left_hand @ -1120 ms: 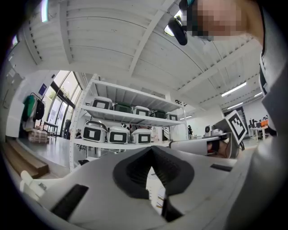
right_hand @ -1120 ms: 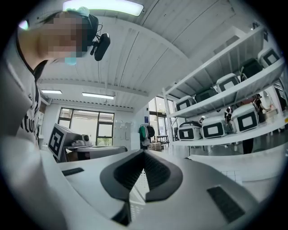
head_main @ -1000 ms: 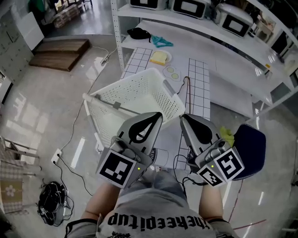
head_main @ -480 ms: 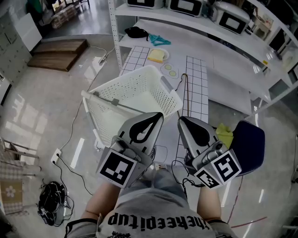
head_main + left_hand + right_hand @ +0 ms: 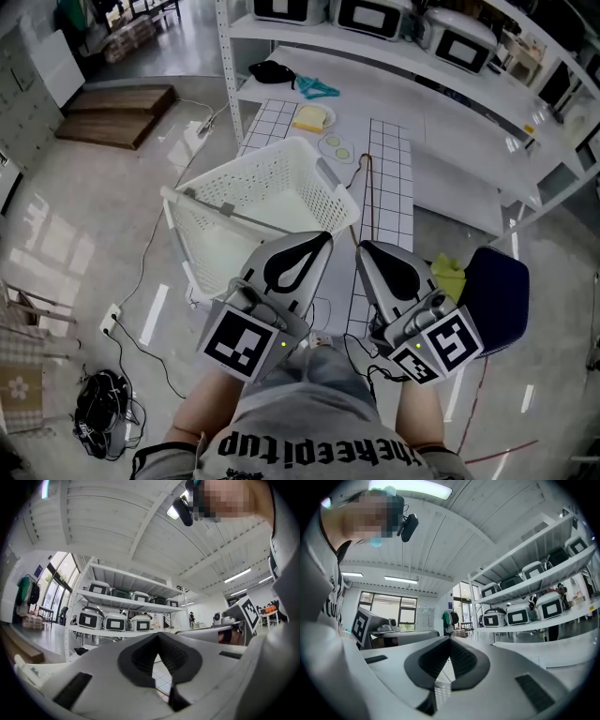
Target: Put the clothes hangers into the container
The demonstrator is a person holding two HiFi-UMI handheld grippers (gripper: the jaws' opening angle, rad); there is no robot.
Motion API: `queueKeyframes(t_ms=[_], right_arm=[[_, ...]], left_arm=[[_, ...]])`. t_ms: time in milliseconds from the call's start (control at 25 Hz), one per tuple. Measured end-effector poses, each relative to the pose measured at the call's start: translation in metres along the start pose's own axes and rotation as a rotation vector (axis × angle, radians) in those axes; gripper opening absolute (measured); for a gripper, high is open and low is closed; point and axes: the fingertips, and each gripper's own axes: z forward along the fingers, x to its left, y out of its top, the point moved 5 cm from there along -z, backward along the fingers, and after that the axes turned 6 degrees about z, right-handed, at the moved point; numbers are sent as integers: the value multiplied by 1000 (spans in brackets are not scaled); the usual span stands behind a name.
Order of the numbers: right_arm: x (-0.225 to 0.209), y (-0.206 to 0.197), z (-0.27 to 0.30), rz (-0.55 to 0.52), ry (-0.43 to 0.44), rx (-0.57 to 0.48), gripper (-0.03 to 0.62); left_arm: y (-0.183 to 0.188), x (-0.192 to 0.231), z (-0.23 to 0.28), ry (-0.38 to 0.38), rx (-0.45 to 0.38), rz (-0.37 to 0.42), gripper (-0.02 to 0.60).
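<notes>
A teal clothes hanger lies on the low white shelf board, beside a black bundle. A thin brown wire-like piece rests on the gridded mat; I cannot tell whether it is a hanger. The white perforated basket stands on the floor in front of the shelf, with nothing showing inside. My left gripper and right gripper are held side by side over the basket's near right corner. In the gripper views the left gripper and the right gripper both have their jaws shut on nothing.
Rice cookers fill the upper shelf. A yellow item on a plate sits on the mat. A dark blue stool and a green cloth are at my right. Cables and a wooden pallet lie at left.
The view has shifted slightly, with the basket and shelf sliding a little to the left. Both grippers stay shut and side by side.
</notes>
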Motion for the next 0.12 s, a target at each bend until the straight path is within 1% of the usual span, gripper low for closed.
queueKeyframes(t_ms=[120], right_arm=[[-3,2,-5,-3,-3,-6,-6]], left_arm=[[2,-5,4,-5,-4,3,25]])
